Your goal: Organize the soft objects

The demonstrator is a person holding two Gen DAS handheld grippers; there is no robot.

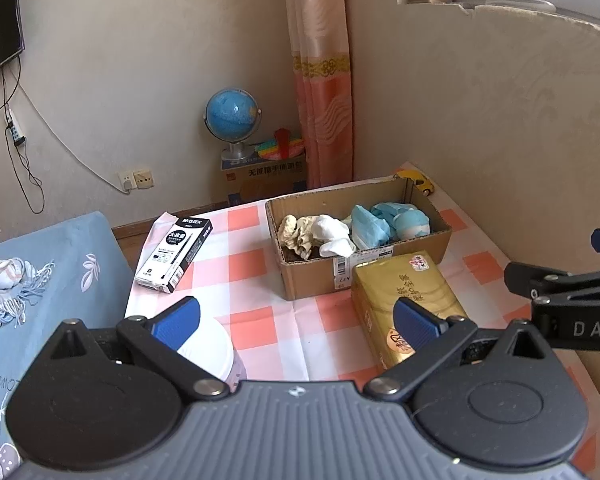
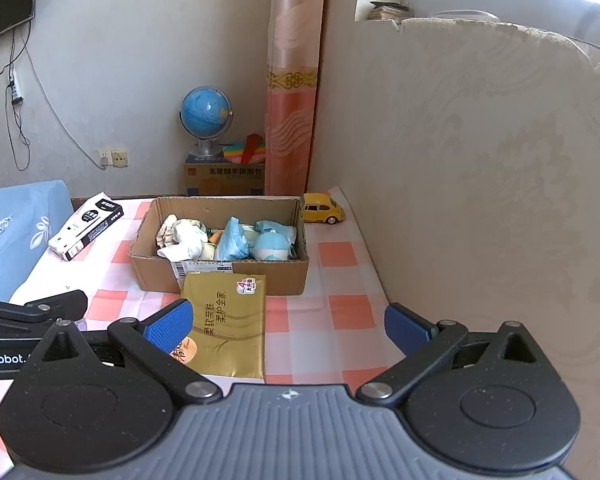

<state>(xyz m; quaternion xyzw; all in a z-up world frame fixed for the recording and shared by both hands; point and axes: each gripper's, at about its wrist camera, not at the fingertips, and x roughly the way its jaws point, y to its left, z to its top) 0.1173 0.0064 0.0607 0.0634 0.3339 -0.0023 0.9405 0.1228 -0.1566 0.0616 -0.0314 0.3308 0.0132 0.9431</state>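
Both tongs are spread wide and carry nothing: the left gripper (image 1: 296, 316) and the right gripper (image 2: 288, 326) hang short of the cardboard box (image 2: 284, 276), which serves here as the landmark. Inside the box lie the soft objects (image 1: 332, 234): pale crumpled cloths toward its left end, blue ones toward its right. Touching the box's near wall is a gold tissue pack (image 2: 228, 324), probably the next soft item to go in, though that is a judgement. Left of the box lies a black-and-white pen carton (image 1: 174, 254); behind its far right corner sits a yellow toy car (image 2: 320, 209). Further left of the box, on a blue sheet, rests what looks like a fringed cloth (image 1: 8, 286), too distorted at the frame edge to be sure. The glossy pack could slip from a shallow pinch, and a careless reach might shove the light box or take up the hard carton instead.
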